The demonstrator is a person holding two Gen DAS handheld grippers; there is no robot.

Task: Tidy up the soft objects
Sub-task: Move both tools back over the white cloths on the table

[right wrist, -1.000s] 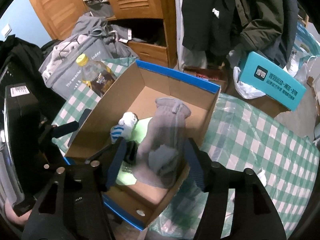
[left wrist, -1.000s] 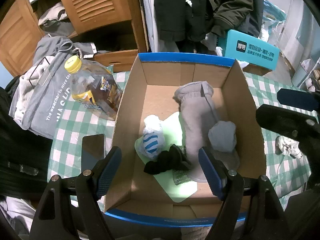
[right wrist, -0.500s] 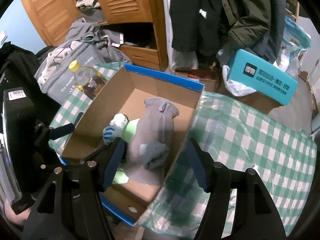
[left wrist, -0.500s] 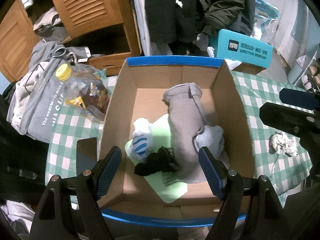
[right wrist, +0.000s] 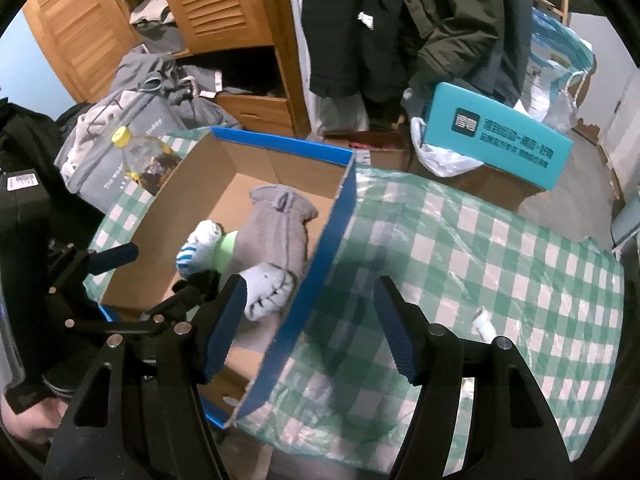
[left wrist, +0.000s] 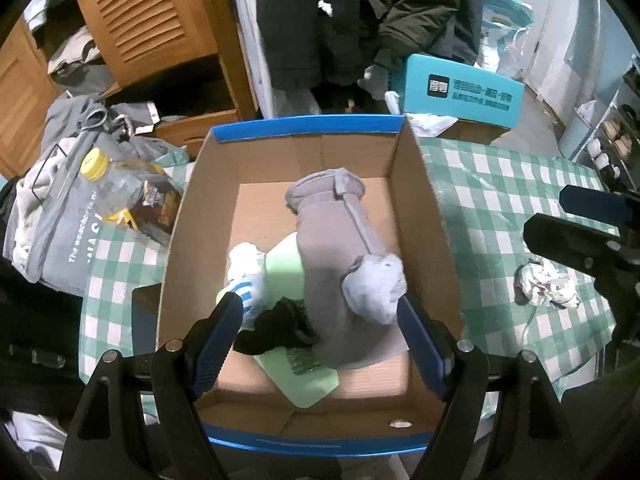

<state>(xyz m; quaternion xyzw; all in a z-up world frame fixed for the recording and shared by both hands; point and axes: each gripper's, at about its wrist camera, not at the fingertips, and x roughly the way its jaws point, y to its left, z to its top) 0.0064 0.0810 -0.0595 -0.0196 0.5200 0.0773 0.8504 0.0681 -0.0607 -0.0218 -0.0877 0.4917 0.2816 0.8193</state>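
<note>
A cardboard box [left wrist: 208,216] with blue rims stands on a green checked table [right wrist: 480,256]. Inside lie a long grey mitten [left wrist: 336,236], a rolled pale grey sock [left wrist: 376,284], a white sock with blue stripes [left wrist: 248,276], a black sock [left wrist: 276,324] and a green cloth [left wrist: 284,268]. My left gripper [left wrist: 320,340] is open and empty above the box's near end. My right gripper [right wrist: 312,328] is open and empty over the box's right wall [right wrist: 320,260]. A crumpled white cloth [left wrist: 544,284] lies on the table right of the box.
A bottle with a yellow cap [left wrist: 128,196] lies left of the box beside a grey bag [left wrist: 60,232]. A teal box [left wrist: 460,92] sits beyond the table. Wooden cabinets [left wrist: 144,28] and hanging dark coats [left wrist: 360,20] stand behind. A small white scrap [right wrist: 484,320] lies on the tablecloth.
Both grippers have drawn back and risen from the box. The right gripper has shifted right, from over the box interior to its right wall. The contents have not moved.
</note>
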